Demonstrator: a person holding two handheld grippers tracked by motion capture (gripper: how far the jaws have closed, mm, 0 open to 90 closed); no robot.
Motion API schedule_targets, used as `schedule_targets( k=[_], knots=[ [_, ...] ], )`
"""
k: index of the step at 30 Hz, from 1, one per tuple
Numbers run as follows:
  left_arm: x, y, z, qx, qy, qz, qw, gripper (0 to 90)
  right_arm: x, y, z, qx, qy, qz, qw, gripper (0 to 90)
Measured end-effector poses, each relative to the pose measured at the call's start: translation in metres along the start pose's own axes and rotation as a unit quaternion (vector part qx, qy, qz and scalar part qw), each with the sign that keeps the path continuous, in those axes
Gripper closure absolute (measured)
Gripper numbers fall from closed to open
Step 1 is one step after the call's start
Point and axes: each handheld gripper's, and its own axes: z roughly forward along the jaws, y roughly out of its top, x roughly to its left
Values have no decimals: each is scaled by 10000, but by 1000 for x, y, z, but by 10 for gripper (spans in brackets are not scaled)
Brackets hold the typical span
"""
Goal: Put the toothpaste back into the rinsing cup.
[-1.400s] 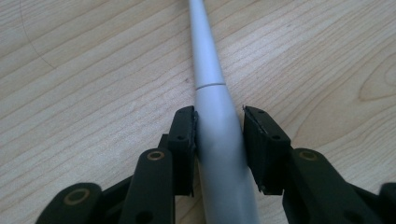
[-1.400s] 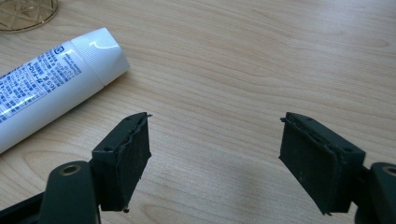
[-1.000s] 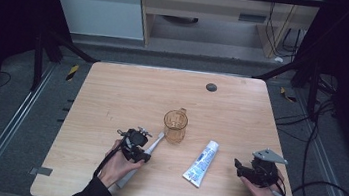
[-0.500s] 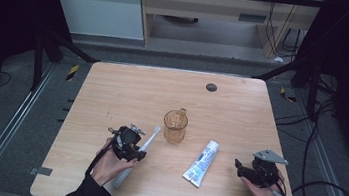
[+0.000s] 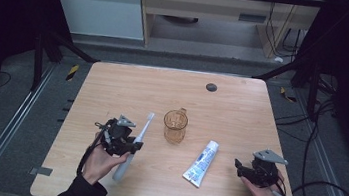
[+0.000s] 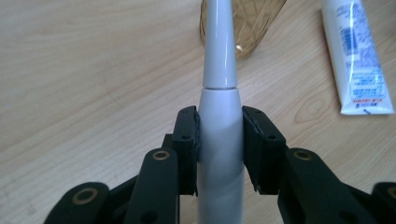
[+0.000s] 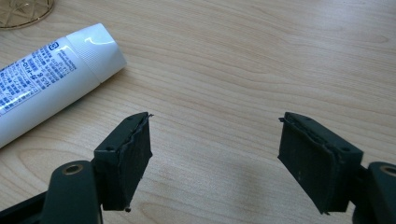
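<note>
- Your left tongs now sit clamped on the toothbrush, left of the cup.
- Lift it next, probably; right tongs gape empty.

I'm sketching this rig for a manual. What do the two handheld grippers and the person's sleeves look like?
Both the left gripper and the right gripper are black, each topped by a grey three-cornered plate and trailing a thin black cable. Their fingers are flat black blocks with ribbed pads, on arms with brass-coloured pivot rings. The sleeves are dark, ending at the wrist.
</note>
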Motion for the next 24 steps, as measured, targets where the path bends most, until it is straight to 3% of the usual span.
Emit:
schedule_targets(
  k=[5, 9, 19, 24],
  knots=[
    [0, 2, -12, -385, 79, 61, 9992, 670, 0, 0, -1, -42, -10, 1, 10000, 252],
    [-1, 5, -18, -795, 137, 76, 9967, 670, 0, 0, -1, -75, -25, -23, 10000, 252],
    [5, 12, -26, -1628, 561, 134, 9850, 670, 1, -1, -1, -177, -77, -59, 9998, 244],
    [9, 21, -27, -1896, 578, 38, 9802, 670, 1, -2, 0, -178, -116, -77, 9997, 231]
  ],
)
